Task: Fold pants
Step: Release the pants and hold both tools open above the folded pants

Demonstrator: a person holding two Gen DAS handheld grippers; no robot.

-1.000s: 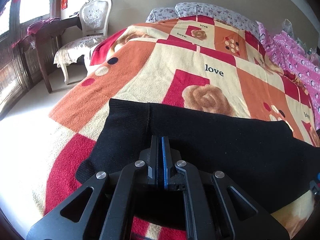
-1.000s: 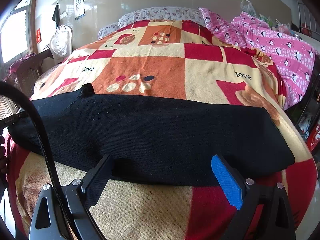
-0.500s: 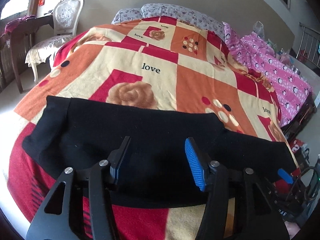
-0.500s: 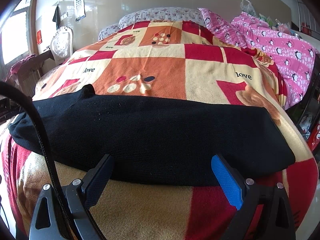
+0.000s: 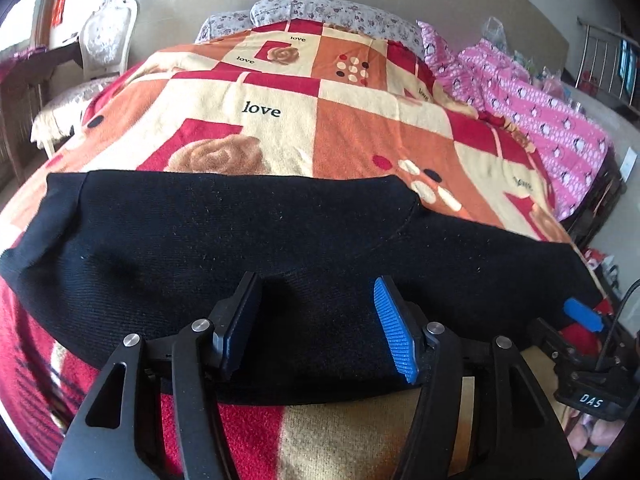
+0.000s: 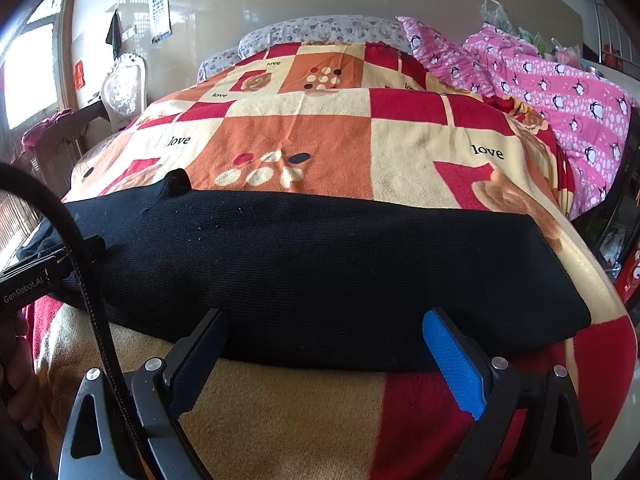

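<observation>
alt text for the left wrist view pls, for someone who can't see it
Black pants lie in a long band across a patchwork blanket on a bed. The left gripper is open over their near edge, holding nothing. A pink quilt lies at right.

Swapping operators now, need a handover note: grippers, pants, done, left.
Left gripper: open, holding nothing, jaws spread over the near edge of the black pants.
Right gripper: open, empty, just short of the pants' near edge.
Pants: lying flat in a long band across the foot of the patterned blanket, apparently folded lengthwise, legs stacked; waistband end to the left, hem end to the right.
Done: the lengthwise fold seems in place and smoothed.
Left: likely fold the band across its length, one end onto the other, then tidy the edges. Neither gripper has a grip yet, so start with a fresh pinch.
</observation>
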